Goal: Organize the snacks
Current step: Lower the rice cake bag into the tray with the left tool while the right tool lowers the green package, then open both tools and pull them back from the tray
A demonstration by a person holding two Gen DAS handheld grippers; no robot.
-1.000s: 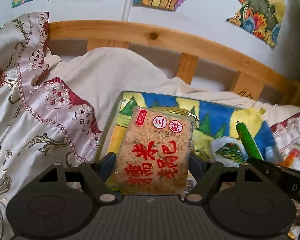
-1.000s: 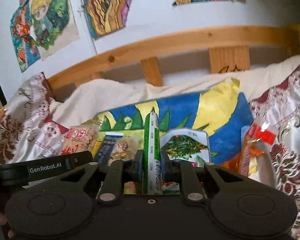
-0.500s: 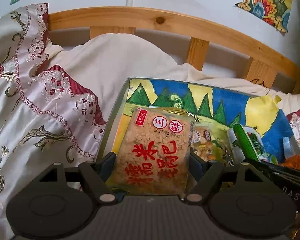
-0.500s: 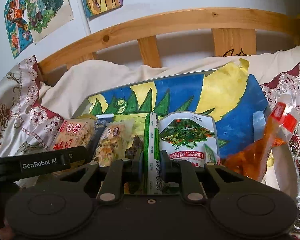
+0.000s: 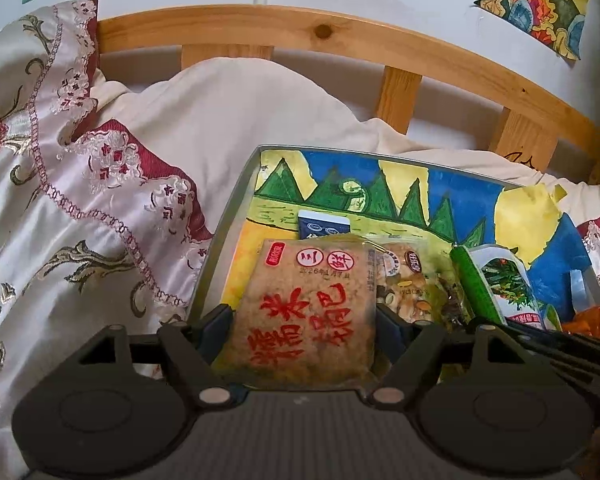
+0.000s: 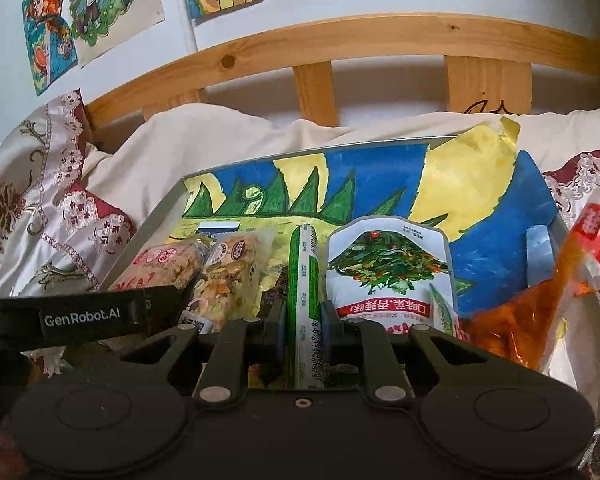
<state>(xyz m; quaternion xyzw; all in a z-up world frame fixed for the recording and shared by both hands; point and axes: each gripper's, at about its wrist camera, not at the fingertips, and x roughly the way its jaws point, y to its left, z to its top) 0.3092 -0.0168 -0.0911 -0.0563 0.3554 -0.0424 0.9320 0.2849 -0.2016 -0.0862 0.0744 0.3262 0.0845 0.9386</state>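
- Nearest in the left wrist view, the left gripper (image 5: pixel 302 316) is clamped on a square rice-crisp packet (image 5: pixel 306 304) with red lettering, its pads pressing both side edges and holding the packet over the near left corner of the tray (image 5: pixel 224 240).
- In the right wrist view, the right gripper (image 6: pixel 303 320) is clenched on a slim green-and-white stick pack (image 6: pixel 305 276), which stands upright between the pads above the tray's near edge.
- Only the right view shows the orange snack bag (image 6: pixel 540 312) with its red-labelled top, leaning at the tray's right side; the left view catches just a sliver of it.
- The right view also shows the other gripper's black arm marked "GenRobot.AI" (image 6: pixel 80 316) crossing its lower left.
- Both views show a nut mix packet (image 6: pixel 228 276) and a white pouch with green vegetables (image 6: pixel 388 272) lying in the tray on a painted paper lining (image 6: pixel 480 184).
- The left view shows more clearly a dark blue packet (image 5: pixel 324 224) behind the rice-crisp packet.
- Further off, an embroidered satin quilt (image 5: pixel 60 200) and a cream pillow (image 5: pixel 240 108) lie on the bed.
- Farthest, the wooden headboard (image 6: pixel 340 40) and drawings on the wall (image 6: pixel 92 12).
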